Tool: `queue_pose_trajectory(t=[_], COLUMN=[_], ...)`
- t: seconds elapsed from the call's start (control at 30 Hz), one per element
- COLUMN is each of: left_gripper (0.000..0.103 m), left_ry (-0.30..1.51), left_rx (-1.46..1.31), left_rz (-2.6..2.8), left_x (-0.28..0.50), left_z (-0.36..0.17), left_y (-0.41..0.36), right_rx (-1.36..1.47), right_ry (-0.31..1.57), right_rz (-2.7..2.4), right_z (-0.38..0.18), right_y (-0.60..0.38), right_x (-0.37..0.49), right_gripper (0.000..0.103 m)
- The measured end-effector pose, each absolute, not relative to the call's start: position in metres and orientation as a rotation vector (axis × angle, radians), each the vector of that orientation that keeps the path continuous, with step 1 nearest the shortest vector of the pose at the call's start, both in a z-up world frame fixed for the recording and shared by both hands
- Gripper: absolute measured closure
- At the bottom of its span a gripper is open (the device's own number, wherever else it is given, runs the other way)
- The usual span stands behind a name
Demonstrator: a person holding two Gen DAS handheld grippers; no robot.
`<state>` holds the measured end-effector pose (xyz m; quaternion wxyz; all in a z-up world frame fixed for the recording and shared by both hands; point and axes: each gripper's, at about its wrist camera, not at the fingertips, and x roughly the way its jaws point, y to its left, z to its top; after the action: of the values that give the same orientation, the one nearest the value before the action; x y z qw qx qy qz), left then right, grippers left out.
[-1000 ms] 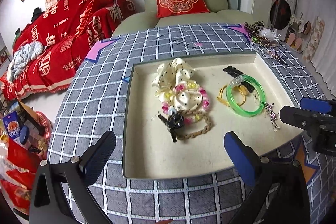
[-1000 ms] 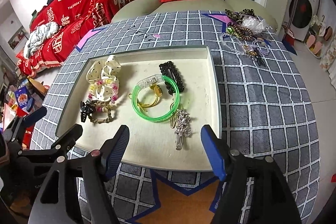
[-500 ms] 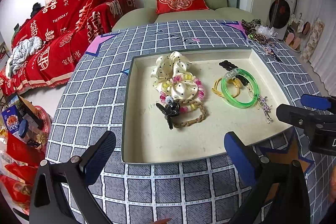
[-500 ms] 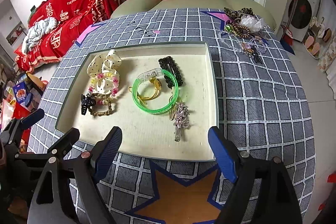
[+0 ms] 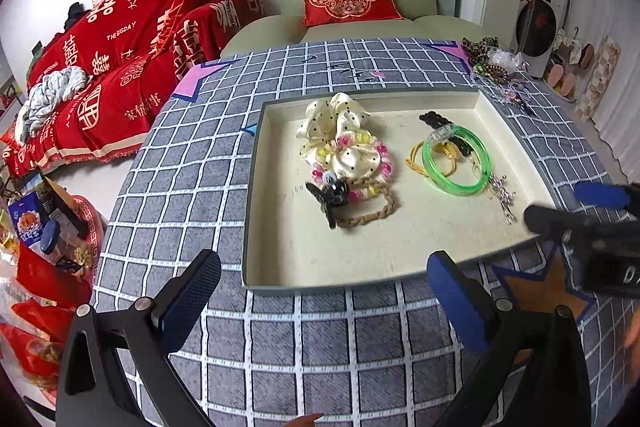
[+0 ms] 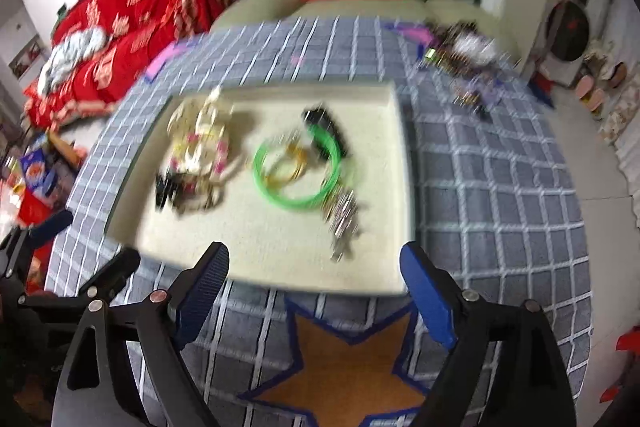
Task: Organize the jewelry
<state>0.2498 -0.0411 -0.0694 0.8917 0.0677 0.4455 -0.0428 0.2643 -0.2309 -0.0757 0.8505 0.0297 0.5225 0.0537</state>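
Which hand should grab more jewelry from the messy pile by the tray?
Probably the right. The loose pile lies beyond the tray's right side, nearer the right tool, which is open and empty. The left tool sits by the tray's left half.

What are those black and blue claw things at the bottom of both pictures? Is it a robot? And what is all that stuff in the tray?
No robot here. A person holds a grabbing tool in each hand, and each tool carries a small camera looking out along its jaws. One picture comes from the left gripper, the other, blurry, from the right gripper. Both have their jaws open and hold nothing; the right one has just been opening wider. On the checked tablecloth sits a shallow tray. In it lie a spotted cream scrunchie, a green bangle, a black hair claw, a braided band and a sparkly clip. More jewelry waits in a pile at the far corner.
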Motion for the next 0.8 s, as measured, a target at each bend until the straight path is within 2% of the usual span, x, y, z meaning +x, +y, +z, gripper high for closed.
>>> queue_pose_trajectory(t=[0.8], left_gripper=[0.0], left_ry=[0.999], left_rx=[0.113], left_rz=[-0.067], left_x=[0.132], left_z=[-0.077], left_y=[-0.018], right_rx=[0.036], right_ry=[1.06], right_rz=[0.066], right_z=[-0.07], right_y=[-0.221], right_x=[0.145], right_gripper=[0.014])
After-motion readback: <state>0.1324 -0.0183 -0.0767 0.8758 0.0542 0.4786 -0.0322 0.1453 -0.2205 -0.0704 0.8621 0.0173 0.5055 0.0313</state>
